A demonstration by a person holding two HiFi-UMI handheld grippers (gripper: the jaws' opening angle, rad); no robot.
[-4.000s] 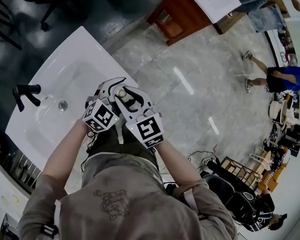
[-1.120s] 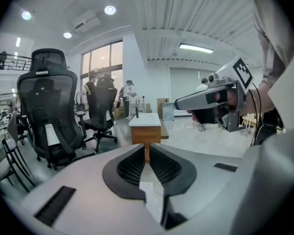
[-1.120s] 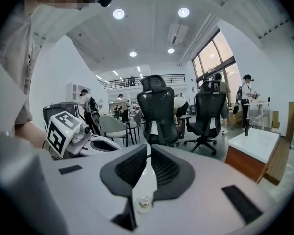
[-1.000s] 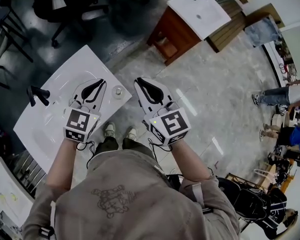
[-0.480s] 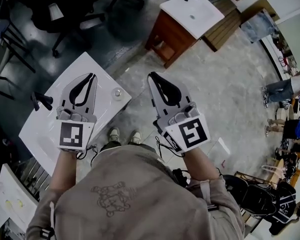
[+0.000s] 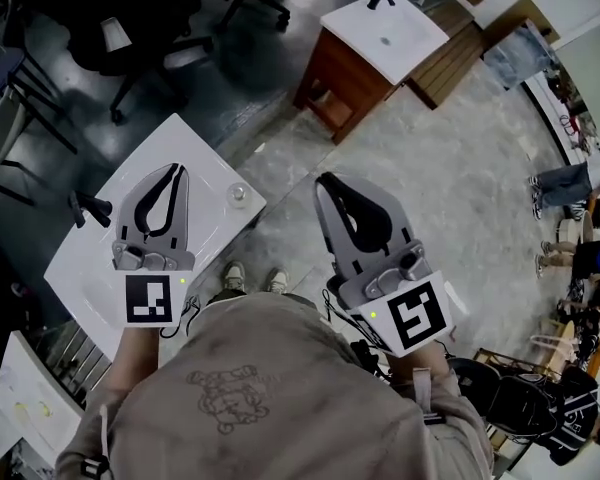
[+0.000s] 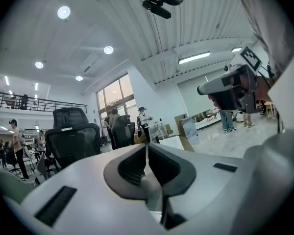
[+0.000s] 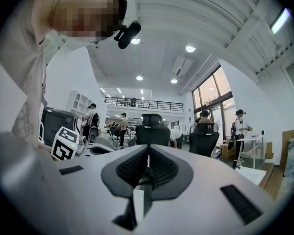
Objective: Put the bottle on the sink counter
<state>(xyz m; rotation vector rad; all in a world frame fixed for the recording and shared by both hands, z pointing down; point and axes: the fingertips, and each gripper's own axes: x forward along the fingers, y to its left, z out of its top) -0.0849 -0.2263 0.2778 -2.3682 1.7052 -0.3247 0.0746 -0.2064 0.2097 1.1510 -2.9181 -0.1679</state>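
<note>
The head camera looks steeply down from over the person's shoulders onto the left gripper (image 6: 176, 171), right gripper (image 6: 326, 181) and sink counter (image 6: 90, 253). Each gripper camera sits close behind its own jaws, aimed out across the hall, and catches the other gripper at its edge

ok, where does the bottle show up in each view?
Head view: bottle stands left of centre, on the right-hand corner of the white sink counter, just right of the shut left gripper.
Left gripper view: not in it.
Right gripper view: not in it.
Shared landmark: black office chairs appear in all three.
</note>
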